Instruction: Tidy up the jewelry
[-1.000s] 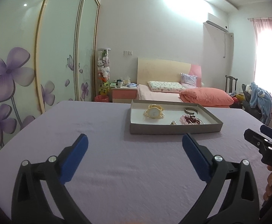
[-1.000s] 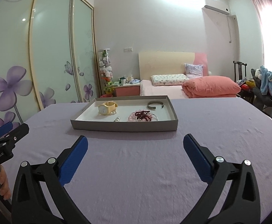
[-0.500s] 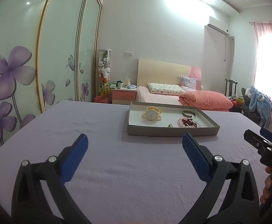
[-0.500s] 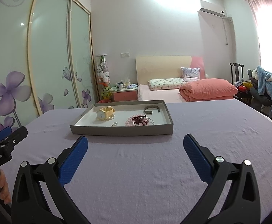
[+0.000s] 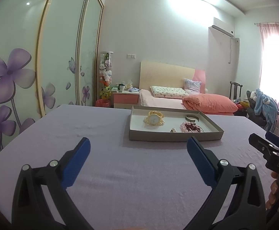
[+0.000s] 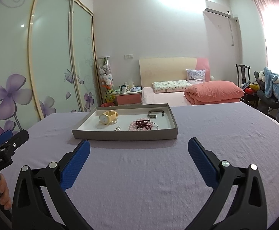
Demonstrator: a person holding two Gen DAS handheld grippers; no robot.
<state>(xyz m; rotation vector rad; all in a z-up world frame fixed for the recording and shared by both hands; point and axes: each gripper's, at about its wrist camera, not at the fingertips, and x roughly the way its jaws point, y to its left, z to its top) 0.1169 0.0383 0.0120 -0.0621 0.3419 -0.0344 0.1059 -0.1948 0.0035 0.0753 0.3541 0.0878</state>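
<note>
1. The left gripper (image 5: 138, 149) and the right gripper (image 6: 139, 150) are held spread wide, with nothing in them
2. The jewelry (image 6: 142, 125) is kept in the tray (image 6: 124, 135), ahead on the purple cloth (image 6: 158, 172)
3. The small beads could be dropped if pinched badly

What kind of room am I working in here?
Most likely a bedroom: a bed with pillows beyond the purple-covered table, a sliding wardrobe with flower decals, and a bedside cabinet.
</note>
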